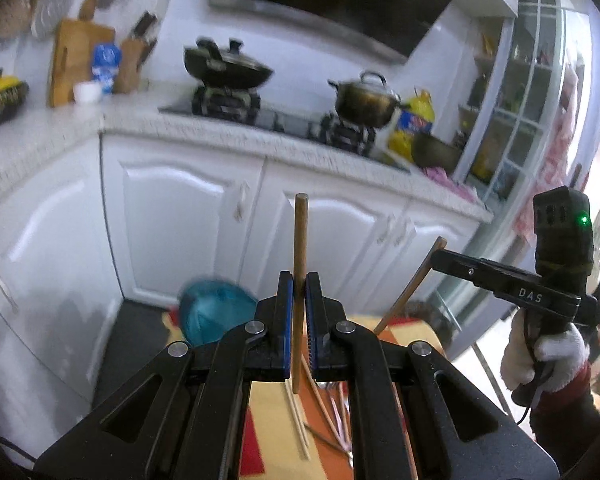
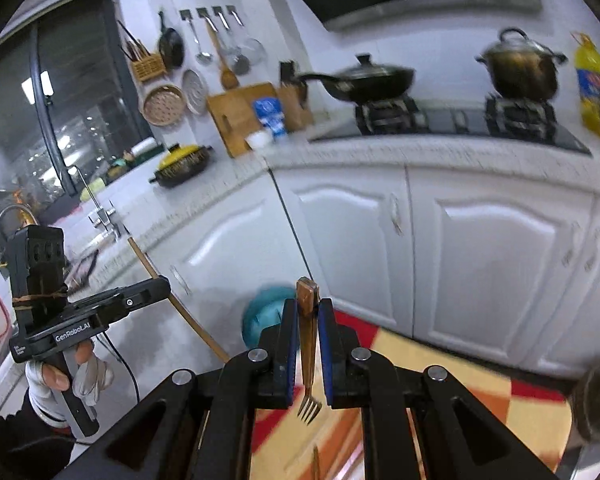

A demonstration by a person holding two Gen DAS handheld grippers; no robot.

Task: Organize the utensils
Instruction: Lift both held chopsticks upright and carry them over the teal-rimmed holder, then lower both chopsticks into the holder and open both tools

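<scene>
- Left tongs [image 1: 299, 280]: clenched on a round brown wooden chopstick [image 1: 300, 248], held upright, raised above the bench.
- Right tongs [image 2: 309, 312]: clenched on a slim brown-handled metal fork [image 2: 308, 354], tines down, also clear of the bench.
- Right unit's side reads "DAS"; left unit's reads "GenRobot.AI".
- White-gloved hand [image 1: 540, 360] grips the right handle.
- Red, orange and yellow patterned bench [image 1: 276, 432] below carries loose pale chopsticks [image 1: 296, 424].
- Behind: white cabinets [image 2: 480, 256], black wok [image 2: 364, 80] on hob.

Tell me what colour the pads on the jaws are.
Blue pads, clearest in the right wrist view, beside the fork.
</scene>
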